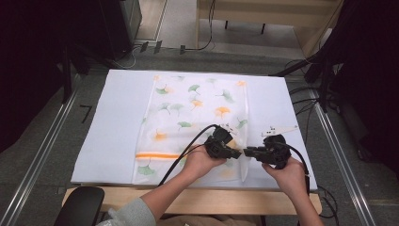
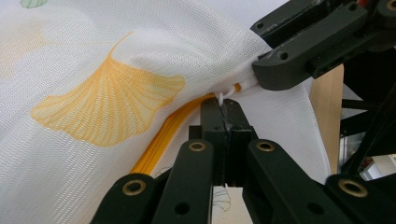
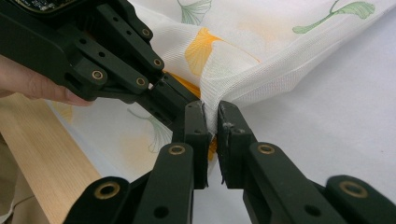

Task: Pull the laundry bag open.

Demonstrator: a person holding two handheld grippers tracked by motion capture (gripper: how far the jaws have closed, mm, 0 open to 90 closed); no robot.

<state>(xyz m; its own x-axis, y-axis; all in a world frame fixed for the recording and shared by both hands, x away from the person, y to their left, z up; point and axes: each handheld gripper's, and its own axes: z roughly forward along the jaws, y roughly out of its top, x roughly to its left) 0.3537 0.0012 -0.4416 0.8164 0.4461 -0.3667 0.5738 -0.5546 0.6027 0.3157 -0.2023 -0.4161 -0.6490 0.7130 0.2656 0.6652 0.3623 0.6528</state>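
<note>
Here a white mesh laundry bag (image 1: 195, 117) printed with ginkgo leaves lies flat on the white-covered worktop (image 1: 117, 122), its orange zipper (image 2: 159, 144) along the near edge. The left tongs (image 2: 226, 111) are clenched on the white zipper pull (image 2: 224, 97), while the right tongs (image 3: 212, 122) pinch a fold of mesh just beside it, near the bag's right corner.

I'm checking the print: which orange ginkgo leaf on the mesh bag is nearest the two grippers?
The large orange leaf beside the yellow zipper, right where both grippers pinch the bag; the others lie farther up.
</note>
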